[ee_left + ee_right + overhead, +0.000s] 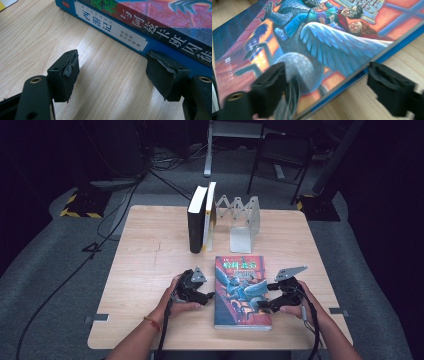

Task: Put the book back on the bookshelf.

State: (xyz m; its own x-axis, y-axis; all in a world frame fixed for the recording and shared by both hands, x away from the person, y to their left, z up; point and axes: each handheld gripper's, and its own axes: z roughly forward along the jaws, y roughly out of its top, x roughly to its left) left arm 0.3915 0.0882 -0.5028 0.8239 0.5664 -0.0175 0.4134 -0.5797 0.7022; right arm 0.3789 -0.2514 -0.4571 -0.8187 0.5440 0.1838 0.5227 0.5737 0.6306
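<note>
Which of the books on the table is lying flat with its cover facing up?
The illustrated book between the two grippers lies flat, on top of a blue book. The black book and white book stand upright by the metal bookend.

My left tool (210,295) and my right tool (264,306) are both matte black, each topped with a grey three-cornered plate, the right one's at about one o'clock from its body, and each trails a black cable toward six o'clock. Their jaws end in blocky black pads (65,75) with ragged, peeling tape edges, fixed on arms with brass-ringed screw holes. I wear an orange-red bracelet (151,322) on my left wrist and no sleeves.
</note>
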